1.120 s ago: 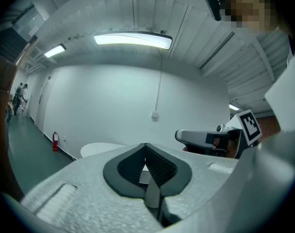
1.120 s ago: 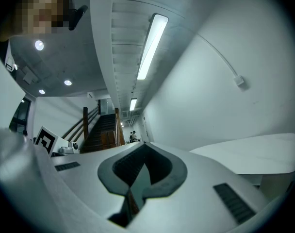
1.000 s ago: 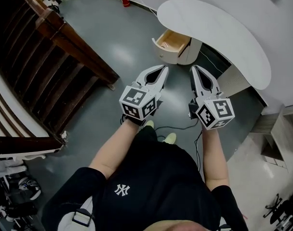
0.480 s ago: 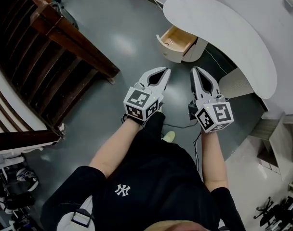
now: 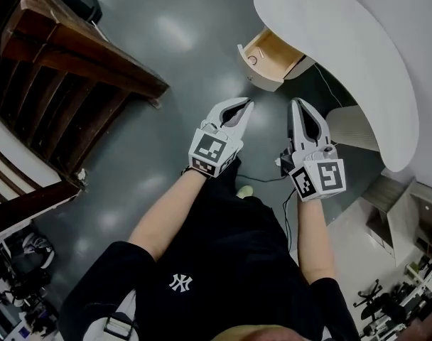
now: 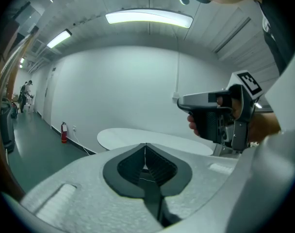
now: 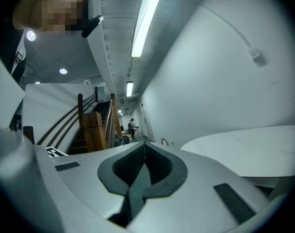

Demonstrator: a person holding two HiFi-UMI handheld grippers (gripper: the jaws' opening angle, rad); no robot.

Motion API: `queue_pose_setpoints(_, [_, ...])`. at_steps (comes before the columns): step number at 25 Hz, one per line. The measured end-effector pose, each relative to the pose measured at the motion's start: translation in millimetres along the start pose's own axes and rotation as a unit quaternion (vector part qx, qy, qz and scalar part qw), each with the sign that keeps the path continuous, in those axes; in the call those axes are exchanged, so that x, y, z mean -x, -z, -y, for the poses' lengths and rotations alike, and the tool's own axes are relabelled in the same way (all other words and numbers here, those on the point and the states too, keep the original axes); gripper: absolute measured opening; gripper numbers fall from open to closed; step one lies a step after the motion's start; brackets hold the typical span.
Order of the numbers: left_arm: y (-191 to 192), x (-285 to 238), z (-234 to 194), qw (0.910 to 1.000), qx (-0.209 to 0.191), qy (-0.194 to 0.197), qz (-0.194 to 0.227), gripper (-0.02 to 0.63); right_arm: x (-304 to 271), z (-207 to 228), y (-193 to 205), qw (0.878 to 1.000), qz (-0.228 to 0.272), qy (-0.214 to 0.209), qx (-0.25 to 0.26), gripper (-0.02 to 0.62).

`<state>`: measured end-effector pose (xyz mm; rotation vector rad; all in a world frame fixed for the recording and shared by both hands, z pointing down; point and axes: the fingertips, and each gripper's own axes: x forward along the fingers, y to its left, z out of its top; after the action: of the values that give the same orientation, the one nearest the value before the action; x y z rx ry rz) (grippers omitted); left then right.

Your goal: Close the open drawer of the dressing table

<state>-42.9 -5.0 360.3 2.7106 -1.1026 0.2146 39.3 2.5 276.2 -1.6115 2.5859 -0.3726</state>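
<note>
the open drawer [image 5: 273, 57] lies ahead, nearer your left hand-held gripper [image 5: 242, 105] than your right hand-held gripper [image 5: 297, 105]; both are closed and empty.

Black T-shirt [image 5: 234, 258], white logo [image 5: 179, 282], white left hand-held gripper [image 5: 249, 104], right hand-held gripper [image 5: 298, 104]

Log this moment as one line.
drawer: open, untouched | left gripper: jaws shut, empty | right gripper: jaws shut, empty

- Under me lies a glossy grey floor [image 5: 166, 84].
- At my left runs a dark wooden stair rail [image 5: 81, 59].
- Ahead I see a white wall [image 6: 118, 86] under a lit ceiling strip light [image 6: 148, 17].
</note>
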Motion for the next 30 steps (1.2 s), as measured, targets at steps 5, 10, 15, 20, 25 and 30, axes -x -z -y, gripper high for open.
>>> queue_pose_setpoints(5, [44.9, -41.9, -44.1, 0.9994, -0.003, 0.013, -0.030, 0.011, -56.0, 23.6, 27.5, 1.000, -0.022, 0.005, -0.003, 0.016])
queue_pose_setpoints(10, [92.4, -76.8, -68.4, 0.9980, 0.000, 0.033, -0.053, 0.011, -92.0, 38.9, 50.0, 0.999, -0.038, 0.004, 0.001, 0.017])
queue_pose_setpoints(15, [154.3, -107.3, -90.2, 0.9967, 0.007, 0.023, -0.078, 0.030, -118.9, 65.4, 84.8, 0.999, -0.048, 0.000, -0.006, 0.017])
queue_pose_setpoints(20, [225.0, -137.3, -114.1, 0.9949, 0.005, 0.009, -0.100, 0.076, -144.1, 91.0, 136.4, 0.999, -0.052, -0.014, -0.008, 0.017])
queue_pose_setpoints(25, [271.3, -163.8, -133.0, 0.9939, 0.002, -0.002, -0.110, 0.095, -163.9, 110.7, 181.7, 0.997, -0.069, -0.022, -0.008, 0.017])
queue_pose_setpoints(30, [306.7, -188.7, -144.1, 0.9932, -0.017, 0.002, -0.115, 0.101, -174.5, 128.0, 213.9, 0.997, -0.074, -0.017, -0.005, 0.017])
